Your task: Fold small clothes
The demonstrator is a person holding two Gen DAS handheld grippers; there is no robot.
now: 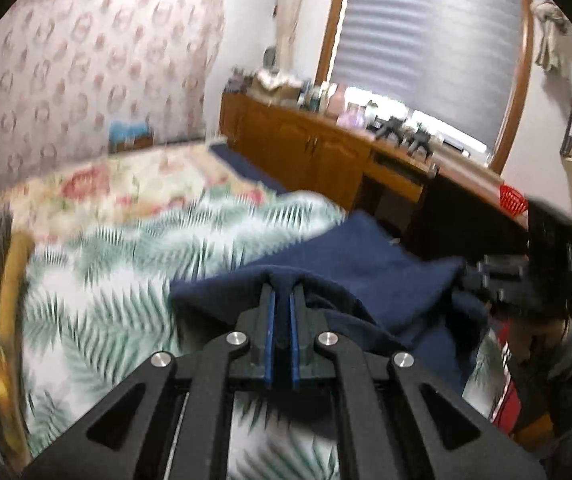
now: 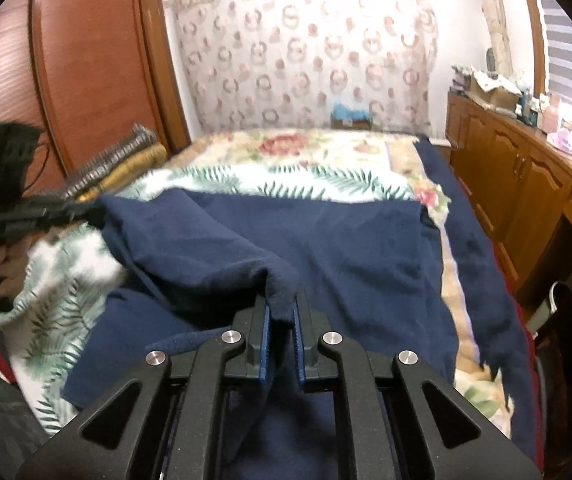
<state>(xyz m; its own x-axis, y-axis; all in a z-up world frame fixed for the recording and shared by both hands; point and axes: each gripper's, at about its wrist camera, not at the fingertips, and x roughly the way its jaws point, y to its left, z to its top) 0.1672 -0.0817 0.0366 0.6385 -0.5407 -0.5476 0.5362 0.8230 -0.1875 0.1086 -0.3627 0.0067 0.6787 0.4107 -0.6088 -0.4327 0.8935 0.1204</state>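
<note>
Garment [image 2: 325, 248]: navy blue, fleecy knit, small; kind of clothing not identifiable from these views. Location: partly lifted above bed [image 2: 365, 148], lower portion draped over palm-leaf bedspread [image 2: 66, 320] and floral blanket [image 2: 293, 146].

Left claw [image 1: 282, 294]: blue pads [image 1: 270, 320] drawn close together, clamped on a raised pinch of the navy cloth at its near edge. Seen from the right wrist view at far left [image 2: 86, 210], gripping the opposite top corner.

Right claw [image 2: 282, 308]: pads nearly together, clamped on a thick bunched fold that spills over and between them. Seen from the left wrist view at far right [image 1: 465, 276], holding its corner aloft.

Handling, judged: light; soft and limp, sagging between the two holds with no stiffness of its own; napped surface likely grippy against the pads, so slipping unlikely. Not fragile. Prone to bunching and dragging on the bedspread; stretch possible under hard pull.

Hold points, judged: outer corners or a seamed hem edge, single layer where possible; the right-hand pinch looks bulky and may hide a doubled layer. Even tension between both holds needed for a straight fold line.

Nearby: wooden cabinets [image 2: 525, 176], wardrobe [image 2: 86, 60], patterned curtain [image 2: 305, 56].
</note>
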